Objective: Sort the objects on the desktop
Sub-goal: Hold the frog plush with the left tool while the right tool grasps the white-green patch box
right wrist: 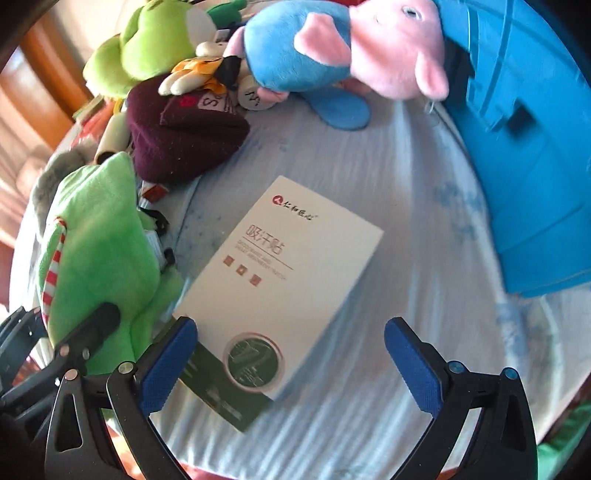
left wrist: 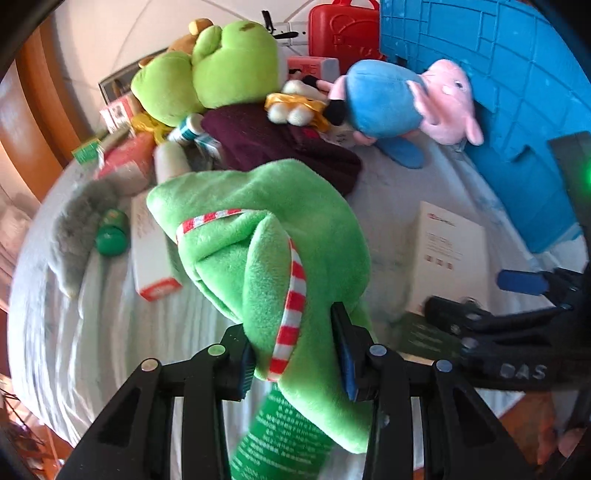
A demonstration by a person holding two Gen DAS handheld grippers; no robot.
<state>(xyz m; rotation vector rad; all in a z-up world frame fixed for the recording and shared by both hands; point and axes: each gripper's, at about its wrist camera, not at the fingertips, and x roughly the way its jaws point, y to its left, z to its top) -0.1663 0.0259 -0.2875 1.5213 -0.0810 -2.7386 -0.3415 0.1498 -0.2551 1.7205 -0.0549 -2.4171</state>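
My left gripper [left wrist: 297, 354] is shut on a green plush toy [left wrist: 266, 258] with a red-and-white striped ribbon and holds it above the pale cloth. The same plush [right wrist: 99, 251] shows at the left of the right wrist view. My right gripper [right wrist: 291, 362] is open, its blue pads on either side of the near end of a white and green box [right wrist: 280, 273] that lies flat on the cloth. That box [left wrist: 447, 254] and the right gripper [left wrist: 480, 306] show at the right of the left wrist view.
A blue plastic bin [right wrist: 524, 147] stands at the right. A pink and blue pig plush [left wrist: 402, 99], a big light-green frog plush [left wrist: 221, 70], a maroon hat [left wrist: 280, 147], a green bottle [left wrist: 110, 236], a grey plush [left wrist: 79, 225] and small boxes crowd the back and left. A red case [left wrist: 343, 29] stands behind.
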